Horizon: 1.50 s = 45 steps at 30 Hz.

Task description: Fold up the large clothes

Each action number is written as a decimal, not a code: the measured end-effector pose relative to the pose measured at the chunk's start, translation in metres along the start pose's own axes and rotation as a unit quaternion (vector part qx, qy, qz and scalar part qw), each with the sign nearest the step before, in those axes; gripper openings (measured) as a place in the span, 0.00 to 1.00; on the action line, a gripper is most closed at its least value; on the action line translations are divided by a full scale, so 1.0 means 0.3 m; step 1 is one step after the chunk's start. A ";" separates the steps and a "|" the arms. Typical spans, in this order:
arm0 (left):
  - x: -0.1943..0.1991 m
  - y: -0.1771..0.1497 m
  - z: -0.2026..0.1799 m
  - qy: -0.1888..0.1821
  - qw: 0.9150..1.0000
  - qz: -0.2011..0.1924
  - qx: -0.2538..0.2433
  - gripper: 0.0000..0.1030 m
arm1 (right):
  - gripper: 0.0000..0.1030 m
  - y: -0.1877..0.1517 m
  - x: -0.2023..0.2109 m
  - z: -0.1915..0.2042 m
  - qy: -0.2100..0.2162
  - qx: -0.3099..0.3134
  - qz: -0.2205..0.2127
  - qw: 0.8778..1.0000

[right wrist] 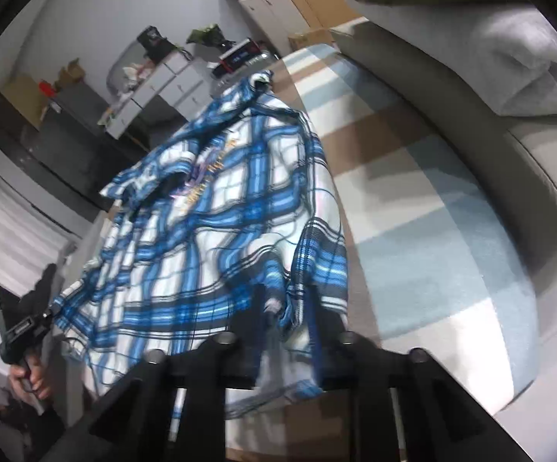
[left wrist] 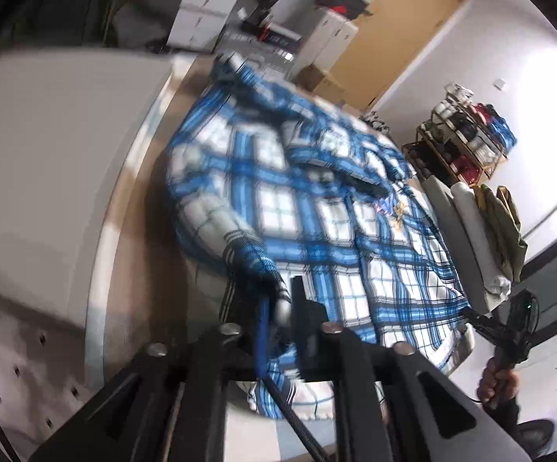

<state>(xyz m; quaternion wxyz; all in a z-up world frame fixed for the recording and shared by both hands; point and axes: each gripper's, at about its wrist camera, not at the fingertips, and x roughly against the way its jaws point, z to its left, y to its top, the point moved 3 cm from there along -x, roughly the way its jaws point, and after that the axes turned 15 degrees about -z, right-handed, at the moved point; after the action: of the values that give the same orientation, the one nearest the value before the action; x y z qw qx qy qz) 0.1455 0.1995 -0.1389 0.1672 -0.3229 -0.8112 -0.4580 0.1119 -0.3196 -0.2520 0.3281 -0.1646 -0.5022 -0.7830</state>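
Blue-and-white plaid shirt (left wrist: 317,208) lies spread on a striped rug (right wrist: 413,200) beside a sofa (right wrist: 517,88), its long axis running from the near hem away toward twelve o'clock, collar end farthest from both tools. Left tool (left wrist: 278,308) is nearly closed, jaws clenched on a bunched fold of the near hem at about six o'clock of its view, cloth lifted between them; right tool (right wrist: 290,308) likewise pinches the other hem corner, jaws narrow with fabric gathered between. Judged: both hands are equally near and the fold goes forward, hem carried toward the collar.
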 end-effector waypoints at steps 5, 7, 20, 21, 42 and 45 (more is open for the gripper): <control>-0.014 -0.025 0.042 0.003 0.999 0.019 0.027 0.58 | 0.45 0.013 0.000 -0.031 0.054 -0.062 -0.006 0.997; -0.031 -0.031 0.049 0.001 0.999 0.032 0.030 0.58 | 0.47 0.016 -0.009 -0.028 0.064 -0.069 -0.003 0.996; -0.071 -0.057 0.051 0.044 0.996 0.080 -0.009 0.01 | 0.04 0.048 -0.050 0.077 0.049 0.015 -0.001 0.999; -0.058 -0.039 0.042 0.035 0.997 0.070 -0.004 0.01 | 0.04 0.060 -0.040 0.082 0.058 0.014 -0.008 0.998; 0.249 0.050 -0.271 -0.154 0.985 -0.071 0.039 0.00 | 0.04 0.264 0.344 0.161 0.183 -0.058 -0.110 0.975; 0.271 -0.010 -0.229 -0.136 0.987 -0.063 0.063 0.00 | 0.04 0.243 0.428 0.178 0.176 -0.035 -0.105 0.978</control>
<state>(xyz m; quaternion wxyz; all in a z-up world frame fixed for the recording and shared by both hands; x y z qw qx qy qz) 0.0821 0.1700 -0.0586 0.0462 -0.3192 -0.8722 -0.3678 0.0638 -0.3371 -0.1036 0.3212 0.0179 -0.4237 -0.8467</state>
